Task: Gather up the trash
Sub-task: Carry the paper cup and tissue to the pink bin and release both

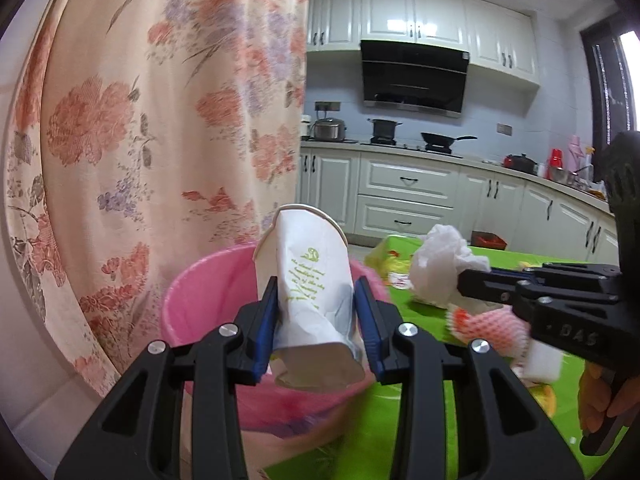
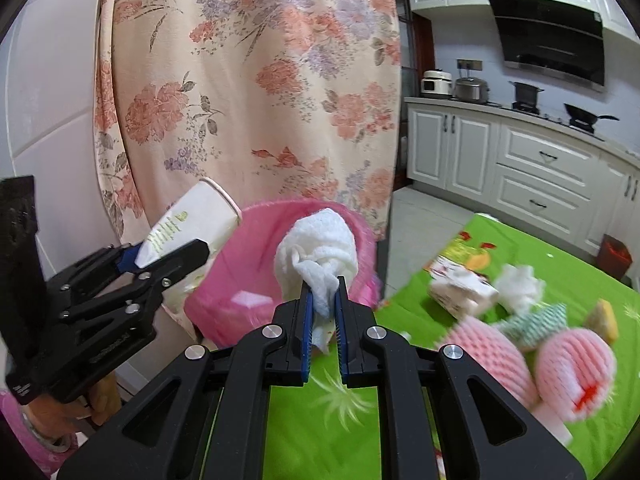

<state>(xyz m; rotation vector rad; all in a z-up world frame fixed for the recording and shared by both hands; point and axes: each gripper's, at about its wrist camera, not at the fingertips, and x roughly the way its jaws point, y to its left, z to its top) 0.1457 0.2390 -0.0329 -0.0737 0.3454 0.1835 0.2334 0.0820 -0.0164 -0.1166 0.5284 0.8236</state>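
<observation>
Gripping cup (image 1: pixel 310 280) and tissue (image 2: pixel 316 256) — over pink bin (image 2: pixel 256 248).

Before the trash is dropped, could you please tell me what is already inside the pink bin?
In the right wrist view, a pale flat patch lies low inside the pink bin; what it is I cannot tell. The held tissue wad and paper cup cover much of the inside.

A green table (image 2: pixel 328 412) carries 2 pink foam nets (image 2: pixel 532 356), a carton (image 2: pixel 460 286) and crumpled tissue (image 2: pixel 520 282).
</observation>
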